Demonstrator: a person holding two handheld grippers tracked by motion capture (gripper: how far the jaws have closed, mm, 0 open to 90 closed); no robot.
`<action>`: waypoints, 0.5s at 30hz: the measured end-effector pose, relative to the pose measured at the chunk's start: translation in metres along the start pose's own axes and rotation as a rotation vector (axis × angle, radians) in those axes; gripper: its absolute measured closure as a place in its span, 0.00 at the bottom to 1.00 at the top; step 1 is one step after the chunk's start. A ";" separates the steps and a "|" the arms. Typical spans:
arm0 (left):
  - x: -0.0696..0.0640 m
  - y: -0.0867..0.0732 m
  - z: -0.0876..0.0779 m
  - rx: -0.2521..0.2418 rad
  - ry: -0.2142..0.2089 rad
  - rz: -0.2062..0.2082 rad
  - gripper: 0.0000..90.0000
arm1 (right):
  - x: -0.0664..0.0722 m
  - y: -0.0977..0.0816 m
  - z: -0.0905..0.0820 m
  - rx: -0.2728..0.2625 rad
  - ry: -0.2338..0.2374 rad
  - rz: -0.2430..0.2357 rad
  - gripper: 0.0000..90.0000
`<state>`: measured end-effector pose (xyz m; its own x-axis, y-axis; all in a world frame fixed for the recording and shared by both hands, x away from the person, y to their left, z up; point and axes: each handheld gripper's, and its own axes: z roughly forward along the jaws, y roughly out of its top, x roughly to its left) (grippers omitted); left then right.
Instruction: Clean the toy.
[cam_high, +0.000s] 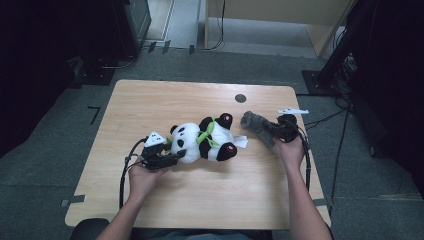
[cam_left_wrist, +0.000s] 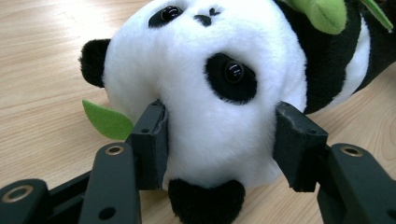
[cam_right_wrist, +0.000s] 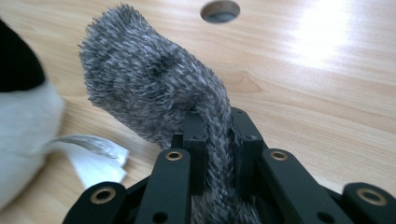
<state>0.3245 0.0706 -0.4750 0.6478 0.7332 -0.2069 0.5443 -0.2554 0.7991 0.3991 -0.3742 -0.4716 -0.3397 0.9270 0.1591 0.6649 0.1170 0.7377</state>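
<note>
— Black-and-white plush, that panda (cam_high: 207, 141); where did it lie?

— On its side, near the middle of the tabletop (cam_high: 150, 100), head toward the person's left, a green scarf (cam_high: 206, 134) at its neck.

— And the left gripper (cam_left_wrist: 219, 140)?

— Its fingers (cam_left_wrist: 152, 140) pinched the panda's white head, one pad on each side of the face, the lower ear just beneath them.

— What about the right gripper (cam_right_wrist: 218, 140)?

— Its fingers (cam_right_wrist: 194, 140) were pressed nearly together on a narrow part of a grey fuzzy sock (cam_right_wrist: 154, 88). The sock's wider end stuck out ahead of them, just above the wood, near the panda's feet and its white tag (cam_right_wrist: 95, 158).

— Anything else there?

— A round cable hole (cam_high: 240, 98) farther back in the tabletop.
</note>
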 end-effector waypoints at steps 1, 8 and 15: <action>0.000 0.000 0.000 0.000 -0.001 0.000 0.48 | -0.001 -0.001 0.002 0.001 -0.003 0.002 0.88; 0.001 0.000 0.000 -0.002 0.000 -0.004 0.46 | -0.012 -0.008 0.015 0.022 -0.053 0.015 0.84; 0.002 0.000 0.000 -0.006 -0.003 -0.002 0.40 | -0.015 -0.011 0.013 0.013 -0.046 0.028 0.68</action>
<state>0.3259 0.0723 -0.4760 0.6485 0.7318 -0.2097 0.5419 -0.2504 0.8023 0.4061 -0.3851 -0.4904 -0.2902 0.9453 0.1491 0.6821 0.0950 0.7251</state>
